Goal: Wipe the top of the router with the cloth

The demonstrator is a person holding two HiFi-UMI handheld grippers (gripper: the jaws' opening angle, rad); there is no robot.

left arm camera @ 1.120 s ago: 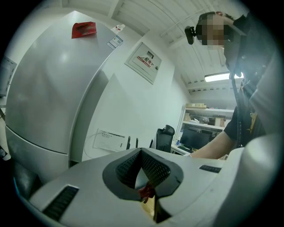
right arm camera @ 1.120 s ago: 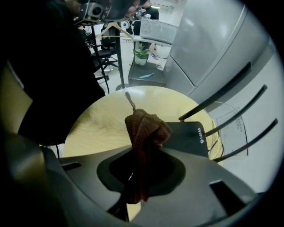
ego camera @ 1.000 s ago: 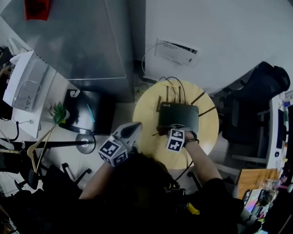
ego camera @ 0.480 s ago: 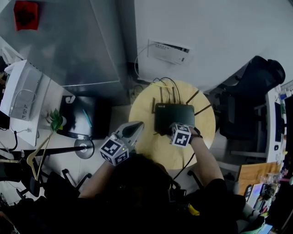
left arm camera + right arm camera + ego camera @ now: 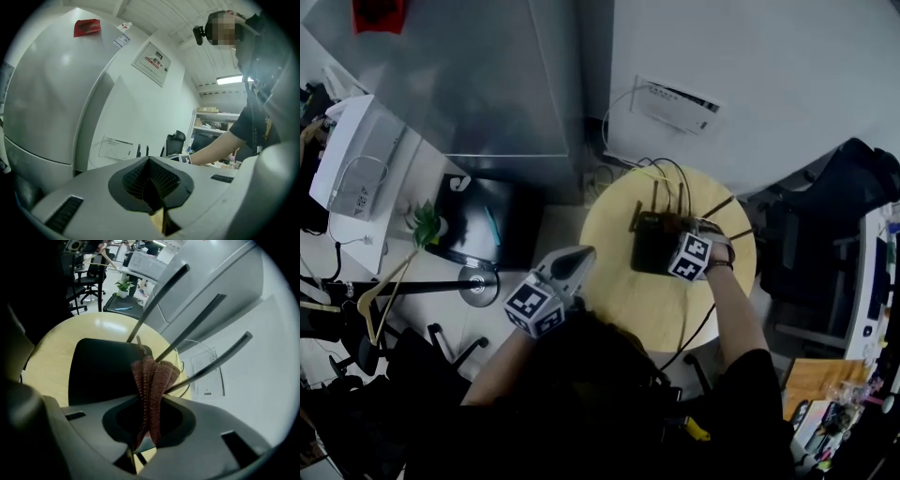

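Observation:
The black router (image 5: 652, 246) lies on the round yellow table (image 5: 623, 295), its antennas (image 5: 654, 195) rising at the far edge. My right gripper (image 5: 682, 234) hangs over the router's right half, shut on a reddish-brown cloth (image 5: 150, 378). In the right gripper view that gripper (image 5: 147, 425) has the cloth bunched upright above the router's flat top (image 5: 98, 373), close by the antennas (image 5: 187, 329). My left gripper (image 5: 574, 264) is held off the table's left edge, away from the router. Its jaws (image 5: 151, 187) are shut with nothing in them.
Cables (image 5: 670, 173) run from the router's back to a white wall box (image 5: 675, 103). A dark office chair (image 5: 853, 187) stands right of the table. Left of it stand a black cabinet (image 5: 483, 230), a coat stand (image 5: 412, 286) and a white desk (image 5: 366, 178).
My right gripper has carried the cloth from the router's near edge across its top toward the antennas. The left gripper has stayed beside the table. The head view has shifted slightly.

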